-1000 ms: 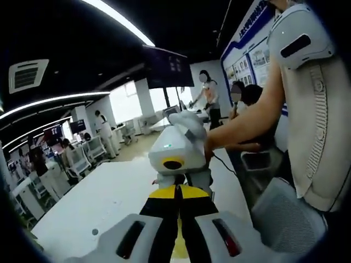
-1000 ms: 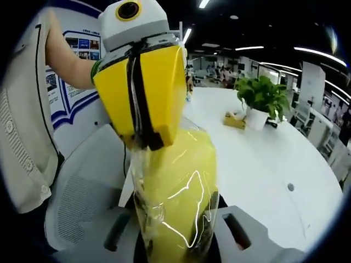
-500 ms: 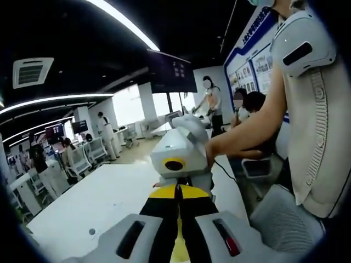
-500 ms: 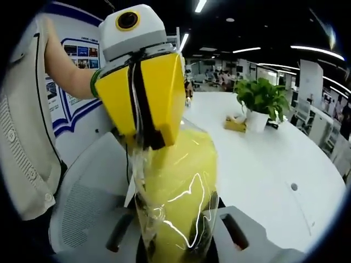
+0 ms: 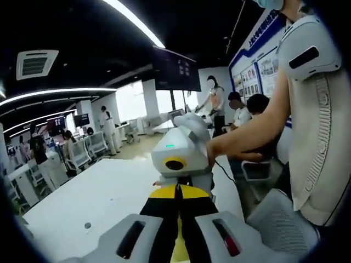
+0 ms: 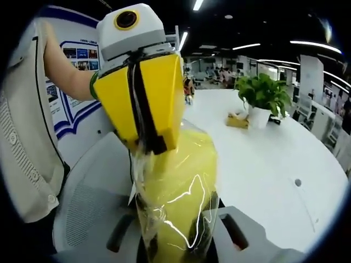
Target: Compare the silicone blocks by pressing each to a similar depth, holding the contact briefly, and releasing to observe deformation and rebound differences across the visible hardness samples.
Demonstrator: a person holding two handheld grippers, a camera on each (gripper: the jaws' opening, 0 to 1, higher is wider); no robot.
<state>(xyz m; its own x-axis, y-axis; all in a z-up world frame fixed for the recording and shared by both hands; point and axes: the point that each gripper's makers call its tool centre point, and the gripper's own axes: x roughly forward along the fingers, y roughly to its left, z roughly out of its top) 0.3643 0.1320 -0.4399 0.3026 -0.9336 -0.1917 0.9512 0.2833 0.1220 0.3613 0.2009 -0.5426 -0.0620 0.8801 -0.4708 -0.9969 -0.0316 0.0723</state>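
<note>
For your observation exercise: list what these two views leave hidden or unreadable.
- Right gripper view: the yellow block in clear wrap covers the right gripper jaws; its lower end is cut off.
- Right gripper view: the left gripper hides the block's top.
- Left gripper view: wall poster text too small.

The left gripper (image 6: 145, 143) has yellow jaws, black-edged, under a white housing.

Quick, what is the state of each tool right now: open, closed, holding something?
Left tool: closed on the top edge of the wrapped yellow block.
Right tool: closed on the bottom of the same block.
</note>
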